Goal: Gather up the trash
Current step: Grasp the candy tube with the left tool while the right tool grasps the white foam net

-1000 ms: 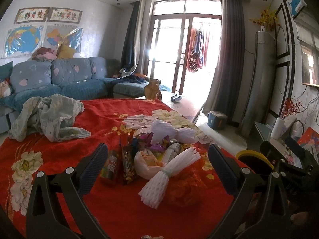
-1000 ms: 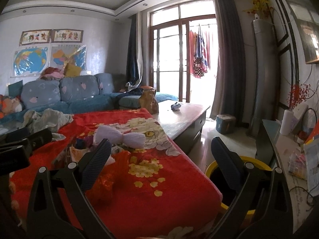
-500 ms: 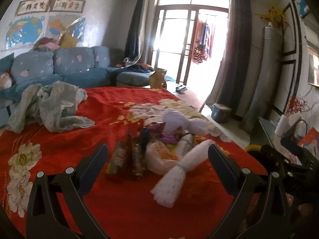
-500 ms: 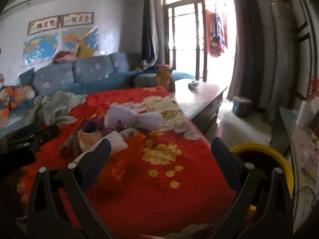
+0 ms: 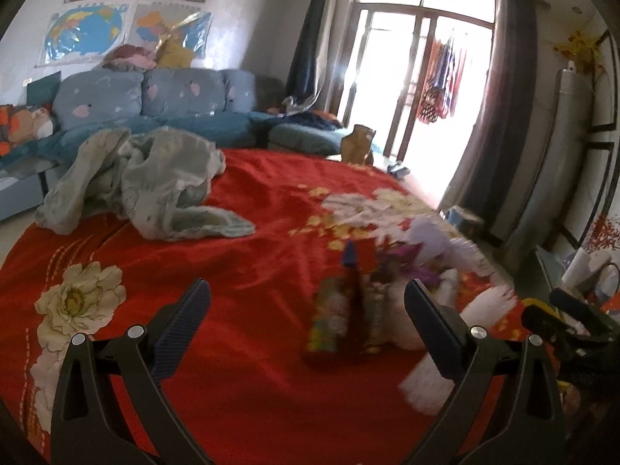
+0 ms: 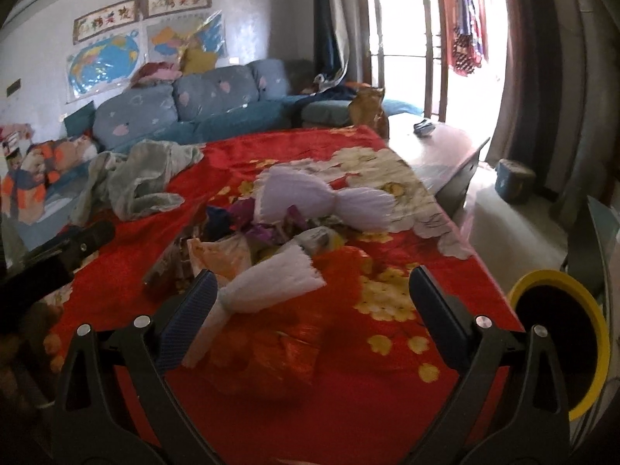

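Heaped wrappers [image 6: 248, 232], white foam nets [image 6: 271, 286], red cloth [image 6: 348, 407]

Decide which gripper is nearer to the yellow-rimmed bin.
Right. The yellow-rimmed bin sits just beyond the right gripper, at its right side. The left gripper hovers over the red cloth, with the trash pile between it and the bin.

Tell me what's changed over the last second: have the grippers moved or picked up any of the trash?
Both grippers moved nearer the trash pile. The left gripper swung left, so the pile now sits right of its view; the right gripper came down toward the white foam net. Nothing was grasped: both stay open and empty. The pile, grey cloth and yellow-rimmed bin are unmoved.
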{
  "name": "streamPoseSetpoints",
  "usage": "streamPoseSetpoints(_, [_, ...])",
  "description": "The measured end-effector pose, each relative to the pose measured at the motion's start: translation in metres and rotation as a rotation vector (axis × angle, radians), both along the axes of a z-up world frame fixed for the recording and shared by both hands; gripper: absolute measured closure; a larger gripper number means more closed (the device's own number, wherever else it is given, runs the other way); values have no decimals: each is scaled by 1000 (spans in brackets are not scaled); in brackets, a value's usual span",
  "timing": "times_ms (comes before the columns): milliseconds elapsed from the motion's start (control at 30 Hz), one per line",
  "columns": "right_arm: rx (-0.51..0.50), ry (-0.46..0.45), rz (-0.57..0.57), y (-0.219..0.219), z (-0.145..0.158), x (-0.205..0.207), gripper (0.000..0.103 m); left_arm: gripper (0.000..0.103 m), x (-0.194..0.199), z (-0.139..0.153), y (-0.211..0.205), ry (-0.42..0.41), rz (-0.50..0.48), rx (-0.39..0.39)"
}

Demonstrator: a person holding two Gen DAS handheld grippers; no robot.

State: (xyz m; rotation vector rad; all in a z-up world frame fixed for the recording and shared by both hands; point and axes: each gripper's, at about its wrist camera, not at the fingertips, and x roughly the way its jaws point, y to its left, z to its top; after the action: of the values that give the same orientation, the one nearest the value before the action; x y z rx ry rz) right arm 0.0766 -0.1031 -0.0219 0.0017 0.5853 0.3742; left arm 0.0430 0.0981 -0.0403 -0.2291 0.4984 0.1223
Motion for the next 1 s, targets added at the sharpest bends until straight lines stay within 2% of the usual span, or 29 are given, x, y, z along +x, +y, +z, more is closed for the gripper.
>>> streamPoseSetpoints(133, [2, 48, 25, 10, -4, 13, 24, 6, 12, -13, 14, 44, -54, -46])
streamPoseSetpoints(267, [20, 126, 47, 16, -11, 29, 44, 8, 31, -30, 20, 136, -101, -91])
streamPoseSetpoints(300, [26, 148, 55, 17, -13, 31, 49, 14, 34, -32, 19, 148, -112, -98])
streamPoseSetpoints(333, [36, 170, 64, 17, -14, 34, 59, 26, 39, -36, 18, 163, -127, -103])
streamPoseSetpoints(367, [35, 175, 70, 18, -15, 36, 70, 28, 42, -38, 16, 173, -137, -103])
streamPoseSetpoints(400, [35, 176, 83, 19, -15, 36, 76, 30, 45, -40, 14, 184, -149, -106])
streamPoseSetpoints(467, [41, 175, 113, 19, -14, 35, 91, 40, 51, -45, 11, 214, -171, -122])
streamPoseSetpoints(567, [55, 158, 140, 17, -11, 32, 97, 53, 58, -53, 6, 259, -197, -130])
streamPoseSetpoints(633, [68, 142, 161, 16, -6, 28, 99, 68, 61, -58, 3, 272, -216, -138])
streamPoseSetpoints(667, [73, 138, 172, 16, -3, 28, 99, 71, 60, -58, 4, 269, -222, -138])
streamPoseSetpoints(800, [107, 104, 209, 13, 11, 21, 100, 71, 57, -52, 2, 261, -225, -131])
streamPoseSetpoints(1000, [169, 12, 229, 0, 43, 10, 100, 71, 41, -20, 4, 172, -187, -87])
